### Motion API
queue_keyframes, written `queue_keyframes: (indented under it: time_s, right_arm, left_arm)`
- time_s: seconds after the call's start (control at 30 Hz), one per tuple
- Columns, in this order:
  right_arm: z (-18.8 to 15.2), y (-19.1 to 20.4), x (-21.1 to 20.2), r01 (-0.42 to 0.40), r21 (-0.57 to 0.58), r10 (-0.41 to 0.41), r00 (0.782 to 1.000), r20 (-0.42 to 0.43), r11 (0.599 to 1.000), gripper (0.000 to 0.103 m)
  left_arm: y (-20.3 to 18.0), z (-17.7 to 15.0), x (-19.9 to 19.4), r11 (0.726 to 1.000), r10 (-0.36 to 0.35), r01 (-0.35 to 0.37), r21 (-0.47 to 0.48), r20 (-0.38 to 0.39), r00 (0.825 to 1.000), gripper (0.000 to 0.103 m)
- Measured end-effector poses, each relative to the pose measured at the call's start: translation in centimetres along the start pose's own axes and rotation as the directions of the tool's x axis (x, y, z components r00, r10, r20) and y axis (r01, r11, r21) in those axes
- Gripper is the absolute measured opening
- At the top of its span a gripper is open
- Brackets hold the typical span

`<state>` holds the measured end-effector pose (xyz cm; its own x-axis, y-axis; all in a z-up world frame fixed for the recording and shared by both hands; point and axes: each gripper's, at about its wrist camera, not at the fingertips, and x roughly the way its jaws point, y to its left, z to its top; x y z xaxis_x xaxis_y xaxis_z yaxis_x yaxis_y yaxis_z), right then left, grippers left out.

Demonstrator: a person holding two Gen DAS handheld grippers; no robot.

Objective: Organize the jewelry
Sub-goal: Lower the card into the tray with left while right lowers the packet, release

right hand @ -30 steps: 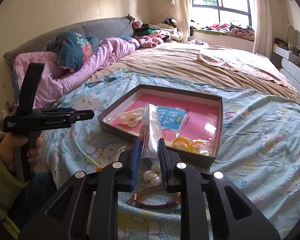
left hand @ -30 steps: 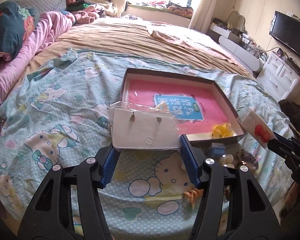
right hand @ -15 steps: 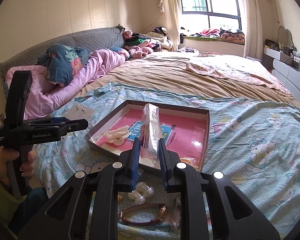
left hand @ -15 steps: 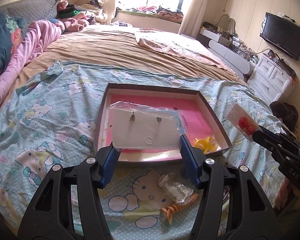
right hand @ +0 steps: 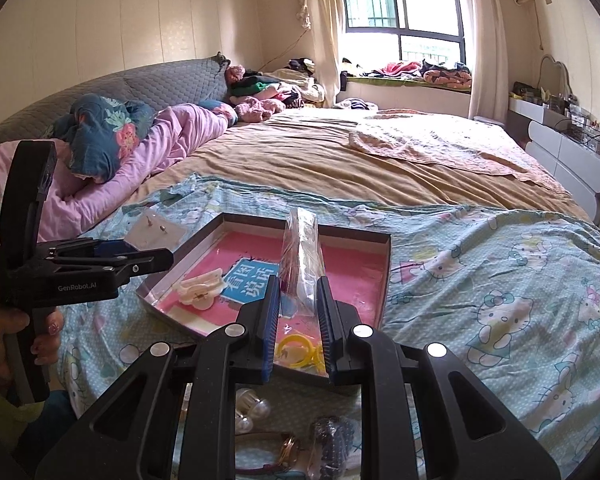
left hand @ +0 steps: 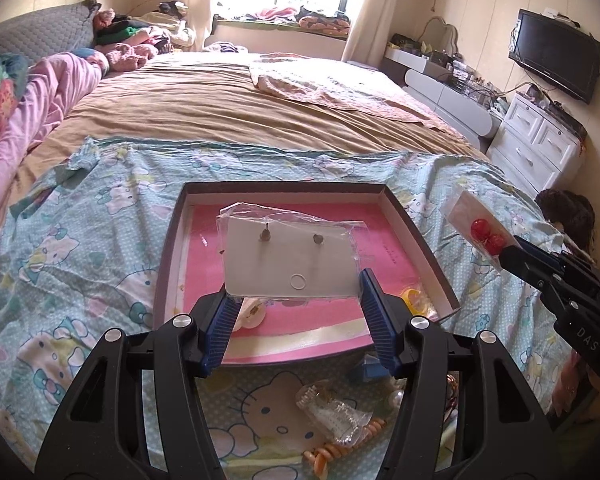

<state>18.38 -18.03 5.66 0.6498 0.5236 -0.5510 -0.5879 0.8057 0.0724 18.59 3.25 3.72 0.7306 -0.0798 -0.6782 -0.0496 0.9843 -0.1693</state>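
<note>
My left gripper (left hand: 294, 292) is shut on a white earring card (left hand: 288, 260) in a clear sleeve, holding it flat above a shallow dark-rimmed box (left hand: 404, 216) with a pink floor. The right gripper (right hand: 299, 292) is shut on a clear packet (right hand: 302, 264), seen edge-on over the same box (right hand: 388, 264). From the left wrist view that packet (left hand: 472, 220) shows two red beads, with the right gripper (left hand: 512, 256) at the box's right side. In the box lie a white hair clip (right hand: 198, 290) and yellow rings (right hand: 296, 350).
Loose pieces lie on the blue cartoon bedspread in front of the box: a crumpled clear packet (left hand: 332, 408), an orange beaded strand (left hand: 340, 444), pearl-like beads (right hand: 252, 404), a bracelet (right hand: 268, 448). Pink bedding (right hand: 180, 140) is at left, white drawers (left hand: 540, 144) at right.
Both grippers have shifted across the bed and slightly up, each keeping its hold. The earring card now hangs over the middle of the box, and the red-bead packet sits closer to the box.
</note>
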Motion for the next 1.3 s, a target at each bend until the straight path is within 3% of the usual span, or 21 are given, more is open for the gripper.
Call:
queue_keyframes:
  time_s: [0.43,1.3]
  right_arm:
    - [0.0,-1.2,2.2,0.05,0.02,-0.049,0.998,-0.035,0.999,0.018]
    - [-0.8,-2.4,9.5,0.083,0.071,-0.07,0.983,-0.167,0.994,0.018]
  left_arm:
    - [-0.8,-0.4,3.8,0.998,-0.025,0.029,0.06,-0.051,0.998,0.051]
    - [0.0,-2.2,9.0,0.997,-0.034,0.045,0.057,-0.177,0.984,0.052]
